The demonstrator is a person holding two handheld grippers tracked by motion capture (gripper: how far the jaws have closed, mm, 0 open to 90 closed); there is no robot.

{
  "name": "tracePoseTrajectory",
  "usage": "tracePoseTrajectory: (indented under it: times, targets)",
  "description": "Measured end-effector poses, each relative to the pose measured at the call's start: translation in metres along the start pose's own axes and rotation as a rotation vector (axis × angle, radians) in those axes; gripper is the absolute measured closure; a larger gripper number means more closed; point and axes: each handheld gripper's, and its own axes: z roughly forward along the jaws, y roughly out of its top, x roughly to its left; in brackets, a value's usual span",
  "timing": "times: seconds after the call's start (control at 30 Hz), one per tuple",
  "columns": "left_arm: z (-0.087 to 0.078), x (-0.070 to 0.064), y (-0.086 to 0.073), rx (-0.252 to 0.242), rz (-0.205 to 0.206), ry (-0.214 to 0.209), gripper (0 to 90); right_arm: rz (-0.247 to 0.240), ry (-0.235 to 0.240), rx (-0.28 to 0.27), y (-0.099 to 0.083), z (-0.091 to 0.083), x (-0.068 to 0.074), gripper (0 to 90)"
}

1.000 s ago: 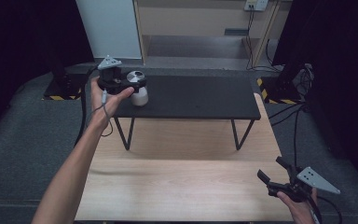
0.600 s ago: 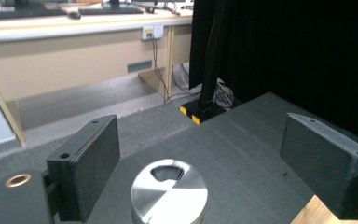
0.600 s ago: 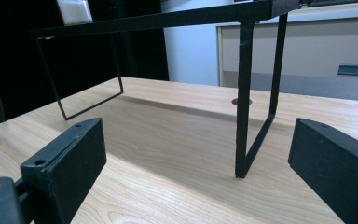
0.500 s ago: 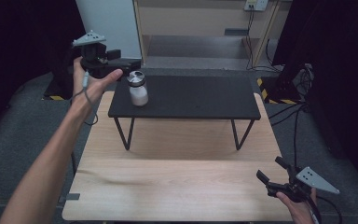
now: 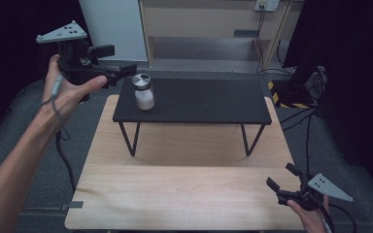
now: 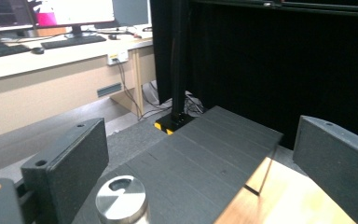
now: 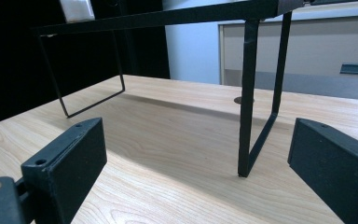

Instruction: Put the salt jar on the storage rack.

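A small glass jar with white contents and a metal lid stands on the left end of a low black stand. My left gripper is held up just left of the jar, apart from it, jaws wide open and empty. In the left gripper view the lid sits low between the jaws, close to the left one. My right gripper rests low at the wooden table's front right corner, open and empty. In the right gripper view it looks under the stand, past a stand leg.
The stand rests on a light wooden table on thin black wire legs. Cables lie on the floor at the right. A desk with monitors stands beyond the stand. The jar's base shows at the stand's far end.
My left gripper has drawn back from the jar, up and to the left, leaving the jar standing on the stand. The right gripper has stayed put.
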Motion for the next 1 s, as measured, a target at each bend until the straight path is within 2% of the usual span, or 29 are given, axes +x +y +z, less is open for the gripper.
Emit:
tracePoseTrajectory:
  times: [0.1,0.2,0.27,0.4,0.47,0.63,0.73,0.83,1.0]
  targets:
    - [-0.014,-0.002,-0.006,-0.014,-0.003,-0.007,2.4,0.001,-0.002,0.005,0.0,0.001,0.001,4.3]
    - [-0.024,-0.003,-0.012,-0.001,0.004,-0.018,2.7,0.0,-0.001,0.005,0.001,0.001,0.001,4.4]
    - [-0.029,-0.005,-0.015,0.009,0.007,-0.025,2.8,0.0,-0.001,0.006,0.001,0.001,0.001,4.4]
    - [-0.038,-0.01,-0.019,0.026,0.042,-0.039,2.8,-0.001,0.001,0.006,0.001,0.001,0.001,4.4]
    - [-0.042,-0.011,-0.023,0.023,0.039,-0.054,3.1,0.0,0.001,0.006,0.001,0.001,0.001,4.4]
    - [-0.047,-0.015,-0.037,0.038,0.051,-0.058,3.5,0.001,0.002,0.007,0.001,0.001,0.001,4.4]
    - [-0.048,-0.015,-0.049,0.028,0.038,-0.075,3.6,0.01,0.001,0.004,0.0,0.001,0.0,4.4]
    - [-0.049,-0.016,-0.057,0.022,0.052,-0.081,3.6,0.02,-0.004,0.003,-0.002,0.001,-0.002,4.3]
    - [-0.05,-0.018,-0.07,0.014,0.049,-0.088,3.6,0.018,-0.002,-0.002,-0.002,0.0,-0.002,4.3]
